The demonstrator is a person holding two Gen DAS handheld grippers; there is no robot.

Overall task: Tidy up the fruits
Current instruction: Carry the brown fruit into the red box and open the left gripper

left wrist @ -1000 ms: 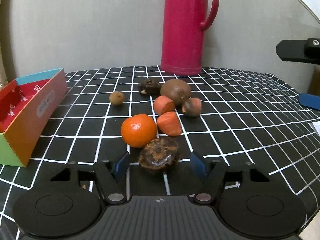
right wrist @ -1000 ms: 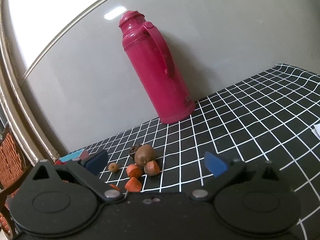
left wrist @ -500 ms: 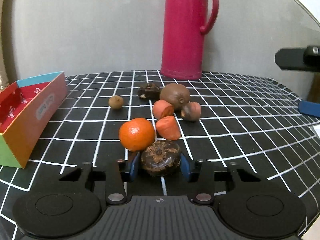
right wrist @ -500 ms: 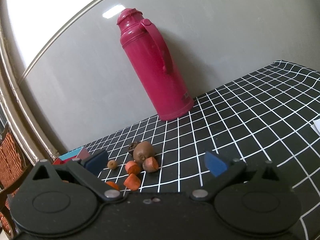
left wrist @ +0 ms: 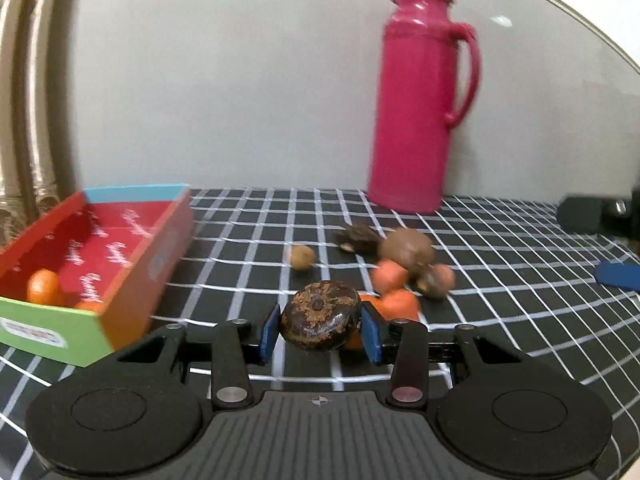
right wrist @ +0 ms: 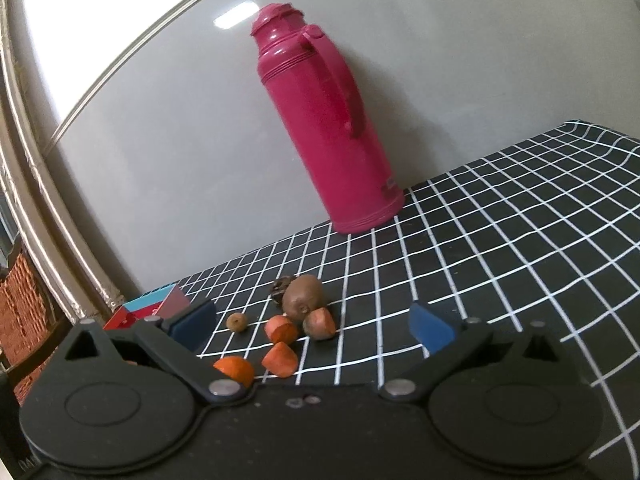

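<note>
The left gripper (left wrist: 320,330) has its fingers clamped on a dark brown fruit (left wrist: 319,315), held above the checked tabletop (left wrist: 500,276) just right of the box (left wrist: 132,276), which holds oranges (left wrist: 42,286). The right gripper (right wrist: 312,320) is spread wide with nothing between its fingers, near the loose fruits (right wrist: 302,296).

Soft indoor light, motion blur, fisheye warp
</note>
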